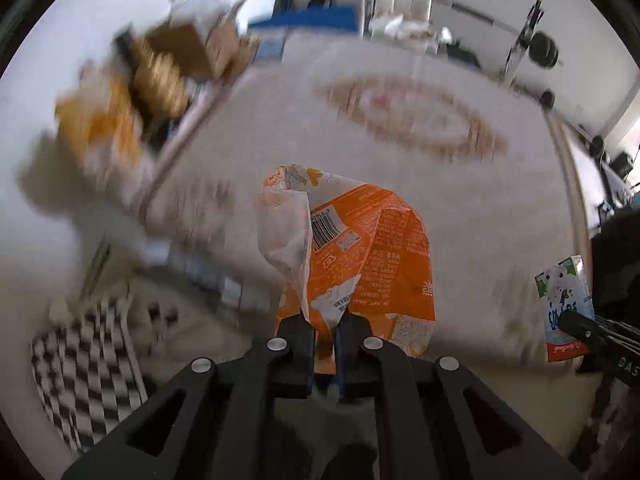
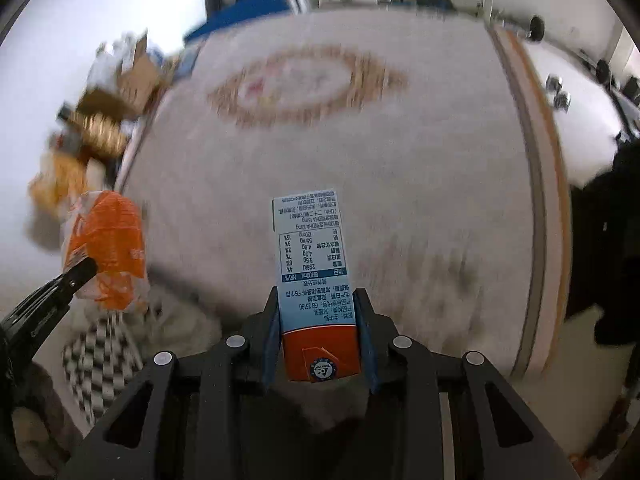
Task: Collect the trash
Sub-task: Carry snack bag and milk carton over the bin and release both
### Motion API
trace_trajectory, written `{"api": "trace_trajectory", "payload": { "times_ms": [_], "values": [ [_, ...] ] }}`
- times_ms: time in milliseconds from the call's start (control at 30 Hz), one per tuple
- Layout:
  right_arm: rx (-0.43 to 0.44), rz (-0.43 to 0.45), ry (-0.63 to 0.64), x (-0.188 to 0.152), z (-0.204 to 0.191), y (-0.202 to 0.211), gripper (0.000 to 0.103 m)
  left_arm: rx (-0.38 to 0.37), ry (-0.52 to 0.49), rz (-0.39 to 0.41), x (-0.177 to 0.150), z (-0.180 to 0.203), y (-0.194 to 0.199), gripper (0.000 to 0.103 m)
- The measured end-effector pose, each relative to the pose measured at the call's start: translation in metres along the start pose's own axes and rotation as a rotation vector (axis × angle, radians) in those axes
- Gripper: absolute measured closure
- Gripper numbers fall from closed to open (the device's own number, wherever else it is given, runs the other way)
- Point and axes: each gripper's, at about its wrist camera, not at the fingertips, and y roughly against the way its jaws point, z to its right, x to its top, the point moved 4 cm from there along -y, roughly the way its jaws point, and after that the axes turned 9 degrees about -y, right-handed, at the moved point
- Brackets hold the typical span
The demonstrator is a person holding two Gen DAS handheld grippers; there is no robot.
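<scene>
Trash already in both claws: orange wrapper (image 1: 372, 256) pinched in clenched left claw (image 1: 326, 332), milk carton (image 2: 314, 272) gripped lengthwise by right claw (image 2: 318, 340). Carton's long axis runs straight out from the claw, over the rug (image 2: 400, 160). Clutter pile (image 2: 100, 120) lies far left, nearer the left claw.

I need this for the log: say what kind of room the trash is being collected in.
Probably a living room used as a work or test space: a large pale rug with an oval pattern covers the floor, cardboard boxes are piled at its edge, and metal stands line the far wall.

blurred: rug (image 1: 400, 168) | blurred: cardboard pile (image 1: 188, 56) | cut off: checkered cloth (image 1: 88, 364)
</scene>
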Motion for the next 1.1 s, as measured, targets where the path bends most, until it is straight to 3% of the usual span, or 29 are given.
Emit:
{"api": "trace_trajectory", "payload": {
  "times_ms": [167, 333, 500, 567, 733, 800, 833, 867, 1033, 1100],
  "values": [
    [-0.048, -0.156, 0.059, -0.097, 0.007, -0.057, 0.068, -0.045, 0.044, -0.181, -0.095, -0.003, -0.057, 0.098],
    [-0.120, -0.303, 0.086, -0.165, 0.031, -0.151, 0.068, -0.089, 0.126, -0.349, -0.159, 0.001, -0.158, 0.097],
    [-0.168, -0.383, 0.091, -0.187, 0.057, -0.259, 0.068, -0.106, 0.167, -0.488, -0.203, 0.012, -0.295, 0.095],
    [-0.174, -0.391, 0.094, -0.189, 0.065, -0.297, 0.068, -0.150, 0.187, -0.527, -0.220, 0.020, -0.353, 0.092],
    [-0.186, -0.391, 0.130, -0.183, 0.079, -0.388, 0.068, -0.236, 0.265, -0.559, -0.245, 0.030, -0.447, 0.090],
    [-0.189, -0.397, 0.145, -0.179, 0.080, -0.424, 0.068, -0.276, 0.312, -0.580, -0.256, 0.030, -0.475, 0.069],
    [-0.194, -0.402, 0.151, -0.180, 0.081, -0.438, 0.068, -0.282, 0.328, -0.580, -0.261, 0.029, -0.484, 0.035],
    [-0.191, -0.409, 0.152, -0.179, 0.080, -0.451, 0.068, -0.275, 0.337, -0.576, -0.266, 0.027, -0.488, 0.007],
    [-0.146, -0.452, 0.136, -0.183, 0.071, -0.496, 0.067, -0.185, 0.372, -0.544, -0.296, 0.002, -0.483, 0.005],
    [-0.108, -0.469, 0.137, -0.187, 0.061, -0.507, 0.067, -0.113, 0.385, -0.516, -0.306, -0.015, -0.471, 0.005]
  ]
}}
